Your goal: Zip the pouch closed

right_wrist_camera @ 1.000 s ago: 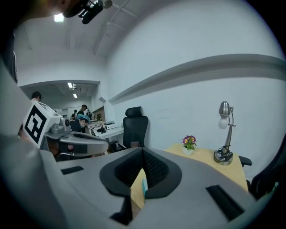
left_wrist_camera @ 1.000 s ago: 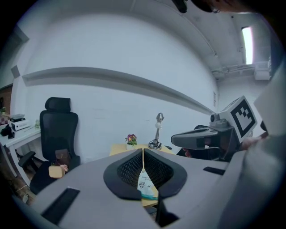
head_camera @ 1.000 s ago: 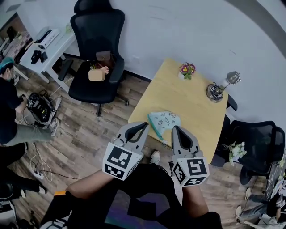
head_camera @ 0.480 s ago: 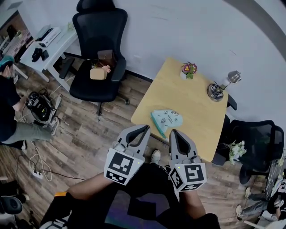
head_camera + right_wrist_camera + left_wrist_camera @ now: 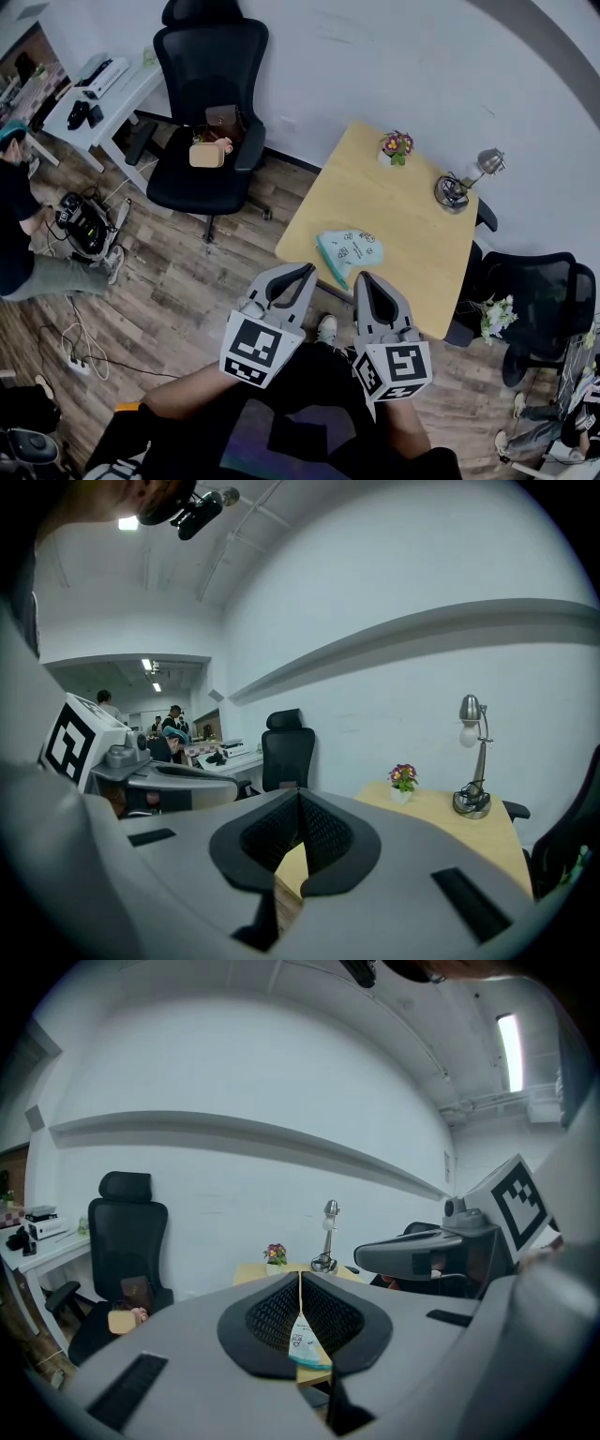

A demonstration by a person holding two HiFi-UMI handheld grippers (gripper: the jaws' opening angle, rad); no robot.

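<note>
Notably, pressed-together left hand-held gripper views the pouch; pressed-together right hand-held gripper doesn't.

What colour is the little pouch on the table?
The pouch is pale mint green with small dark doodles; the head view shows it best.

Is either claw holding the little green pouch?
No, the pouch lies on the table, apart from the left gripper and right gripper.
</note>
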